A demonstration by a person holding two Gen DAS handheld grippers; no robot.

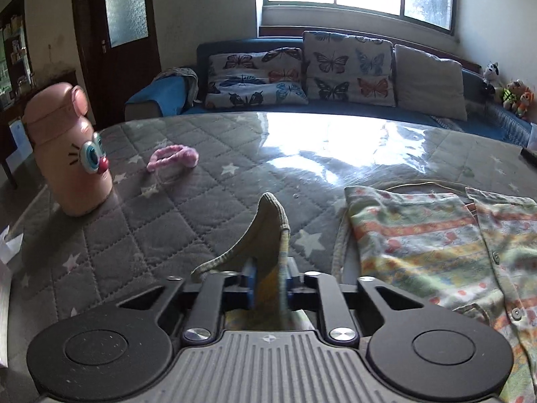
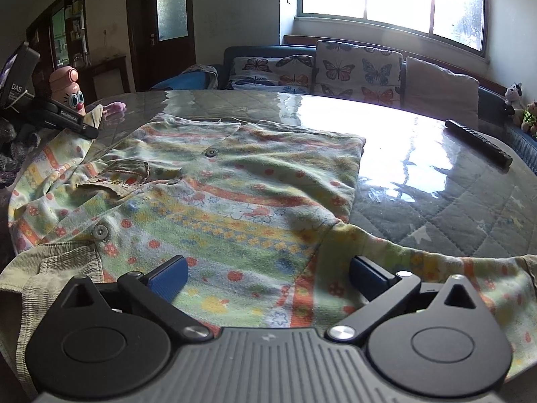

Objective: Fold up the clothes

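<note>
A small striped, flower-patterned shirt (image 2: 235, 194) with buttons lies spread on the grey quilted table (image 2: 453, 215). It also shows in the left wrist view (image 1: 436, 235). My left gripper (image 1: 268, 282) is shut on the shirt's ribbed sleeve cuff (image 1: 268, 221), which sticks up between the pads; this gripper also shows at the far left of the right wrist view (image 2: 72, 117). My right gripper (image 2: 268, 273) is open, its blue pads (image 2: 169, 277) spread wide just above the shirt's near part, holding nothing.
A pink cartoon bottle (image 1: 67, 154) and a pink fuzzy band (image 1: 173, 158) sit at the table's left. A black remote (image 2: 478, 142) lies at the right. A sofa with butterfly cushions (image 1: 302, 70) stands behind the table, with plush toys (image 1: 510, 90) at the right.
</note>
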